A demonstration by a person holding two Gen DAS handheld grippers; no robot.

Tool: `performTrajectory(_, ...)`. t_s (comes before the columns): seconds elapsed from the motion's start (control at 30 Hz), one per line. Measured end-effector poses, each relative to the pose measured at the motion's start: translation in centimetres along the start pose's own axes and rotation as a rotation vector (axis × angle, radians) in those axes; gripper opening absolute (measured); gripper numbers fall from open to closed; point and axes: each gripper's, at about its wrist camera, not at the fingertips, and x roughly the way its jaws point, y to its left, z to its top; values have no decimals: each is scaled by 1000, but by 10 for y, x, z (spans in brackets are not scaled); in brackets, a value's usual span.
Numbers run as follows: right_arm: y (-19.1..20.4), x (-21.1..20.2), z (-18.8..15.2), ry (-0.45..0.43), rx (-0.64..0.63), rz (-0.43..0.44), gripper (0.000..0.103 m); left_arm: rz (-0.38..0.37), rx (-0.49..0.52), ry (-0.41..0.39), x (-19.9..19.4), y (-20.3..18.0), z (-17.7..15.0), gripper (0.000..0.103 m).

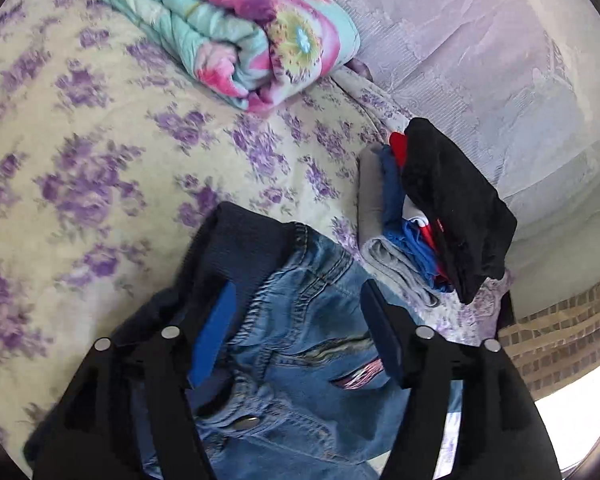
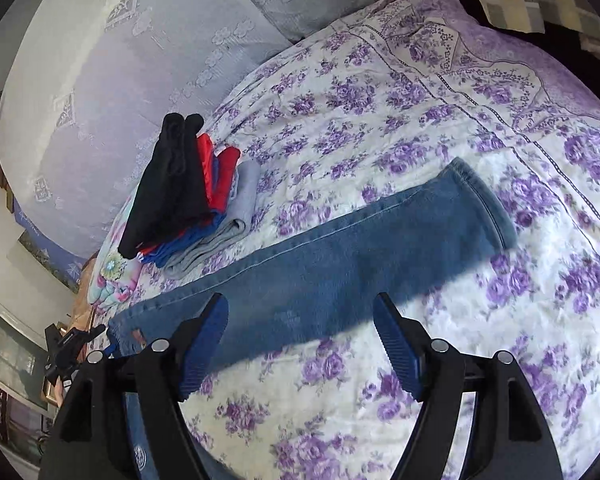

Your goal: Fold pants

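Observation:
Blue denim pants lie on a bed with a purple-flowered cover. In the left wrist view the waist end (image 1: 296,320), with button and ribbed dark waistband, lies bunched between the fingers of my open left gripper (image 1: 296,292). In the right wrist view one leg (image 2: 340,264) stretches flat across the cover to its hem at the right. My right gripper (image 2: 300,308) is open and empty, hovering just above the leg's near edge. The left gripper (image 2: 72,344) shows small at the far left of the right wrist view.
A stack of folded clothes (image 1: 440,216), black on top over red, blue and grey, sits beside the waist; it also shows in the right wrist view (image 2: 188,192). A rolled floral blanket (image 1: 236,32) lies further back. A lace curtain (image 1: 480,60) hangs behind the bed.

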Motion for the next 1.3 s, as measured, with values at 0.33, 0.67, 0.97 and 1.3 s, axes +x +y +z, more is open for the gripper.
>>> performTrajectory(0.33, -21, -84, -101, 29, -6, -40, 76, 224, 169, 27, -93, 52, -63, 74)
performTrajectory(0.67, 7, -126, -161, 86, -15, 86, 76, 189, 189, 92, -81, 60, -95, 84)
performTrajectory(0.97, -9, -170, -221, 183, 125, 57, 76, 215, 210, 60, -59, 53, -84, 47)
performTrajectory(1.3, -69, -125, -252, 196, 405, 144, 59, 119, 107, 31, -81, 74, -82, 13)
